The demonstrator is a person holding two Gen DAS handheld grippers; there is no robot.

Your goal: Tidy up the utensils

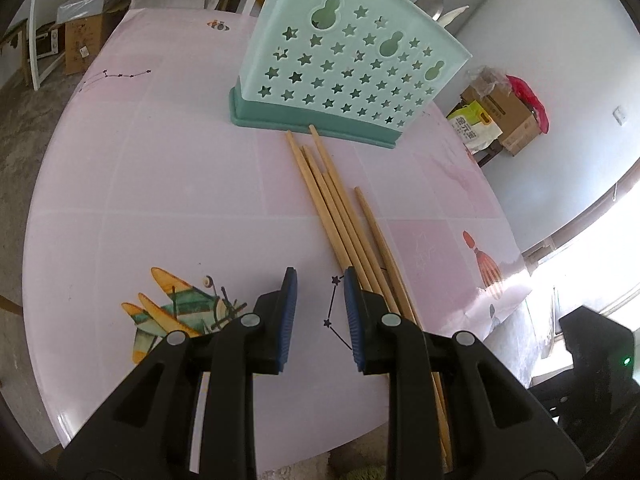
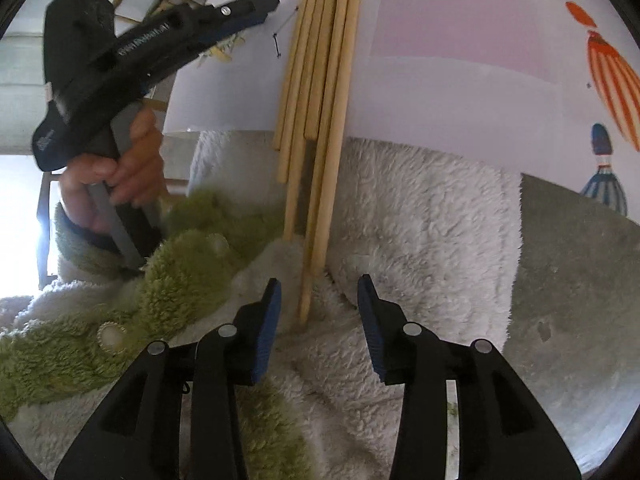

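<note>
**Bamboo sticks overhang the table edge, both grippers empty**

Pale wooden chopsticks point(image 1: 344, 216) lie in a loose bundle on the pink printed table point(image 1: 160, 184), running from just in front of the mint-green star-punched utensil holder point(image 1: 352, 60) back past the right finger of the left gripper point(image 1: 320, 312). That gripper's blue-padded fingers point(image 1: 289, 304) stand apart with nothing between them; bare table fills the gap. Left of the fingers is a painted leaf-and-snail print point(image 1: 176, 312) and open tabletop out to the curved rim. Ahead, the holder stands upright on its darker teal base, two stick tips almost touching it. Far right, beyond the table edge, sits a yellow-green bag with writing too small to read point(image 1: 474, 126).

From the right wrist view, the left gripper point(image 2: 256, 4) shows at upper left, held by a hand point(image 2: 116, 168); white lettering along its body is blurred and unreadable. The chopsticks point(image 2: 320, 100) jut past the table's near edge point(image 2: 440, 136) over a fluffy white and green garment point(image 2: 420, 220). The right gripper point(image 2: 320, 292) hangs with fingers spread, the longest stick's end reaching just between the tips, untouched.
</note>
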